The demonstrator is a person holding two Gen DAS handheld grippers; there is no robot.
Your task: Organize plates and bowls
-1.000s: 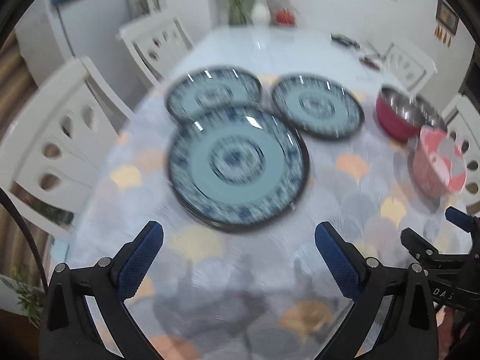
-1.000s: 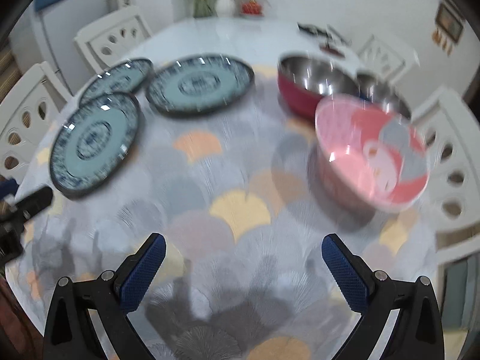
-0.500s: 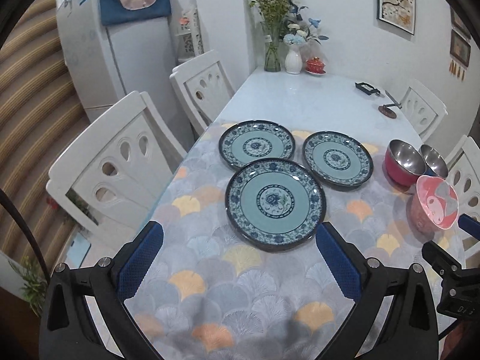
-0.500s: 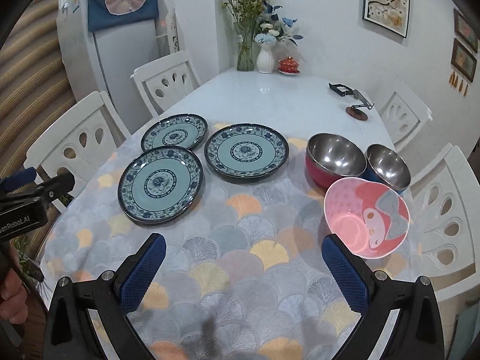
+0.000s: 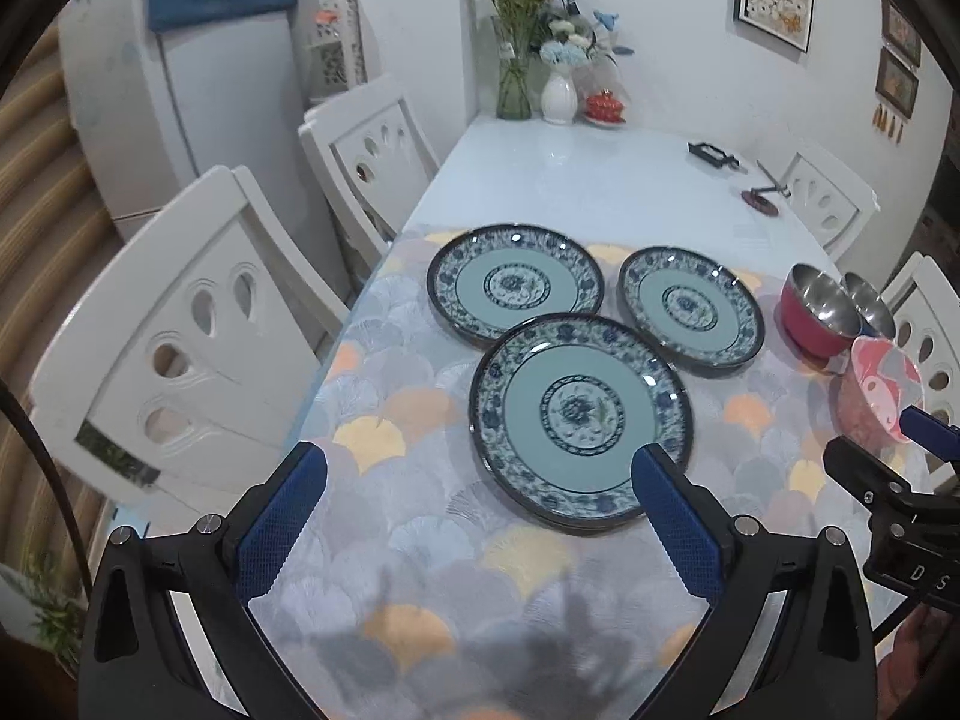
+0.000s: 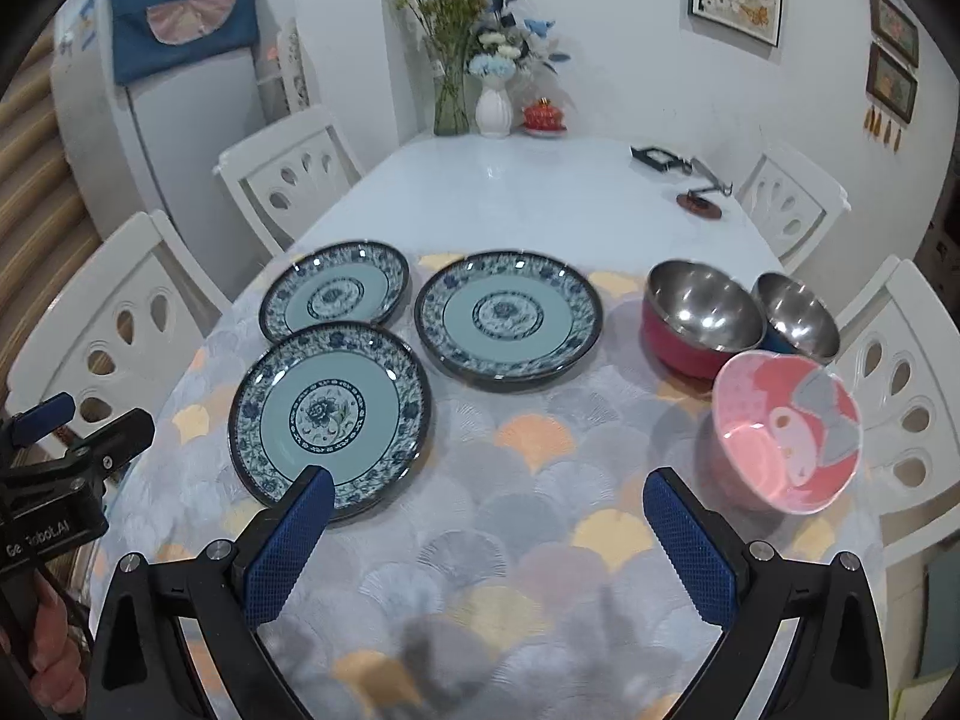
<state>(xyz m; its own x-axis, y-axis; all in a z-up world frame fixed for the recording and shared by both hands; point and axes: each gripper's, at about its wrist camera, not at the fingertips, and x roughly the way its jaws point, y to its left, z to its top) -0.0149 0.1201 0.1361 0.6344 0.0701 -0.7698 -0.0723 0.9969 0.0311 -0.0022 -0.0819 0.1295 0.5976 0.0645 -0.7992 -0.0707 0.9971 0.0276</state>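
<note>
Three blue-patterned plates lie flat on the table: a near plate [image 5: 579, 417] [image 6: 330, 411], a far left plate [image 5: 515, 285] [image 6: 335, 297] and a far right plate [image 5: 690, 309] [image 6: 507, 318]. To their right stand a red steel bowl [image 6: 696, 321] [image 5: 816, 315], a blue steel bowl [image 6: 792, 315] and a pink cartoon bowl [image 6: 786, 438] [image 5: 882, 396]. My left gripper [image 5: 477, 525] is open and empty, above the table just before the near plate. My right gripper [image 6: 489, 543] is open and empty, between the near plate and the pink bowl.
White chairs [image 5: 180, 342] [image 6: 900, 396] line both sides of the table. Vases with flowers [image 6: 492, 102] and a small red pot [image 6: 543, 117] stand at the far end. A dark stand [image 6: 699, 192] lies at the far right. A fridge [image 5: 198, 96] stands left.
Both grippers have pulled back and risen from the table, so the plates and bowls look smaller and farther away. Nothing on the table has moved.
</note>
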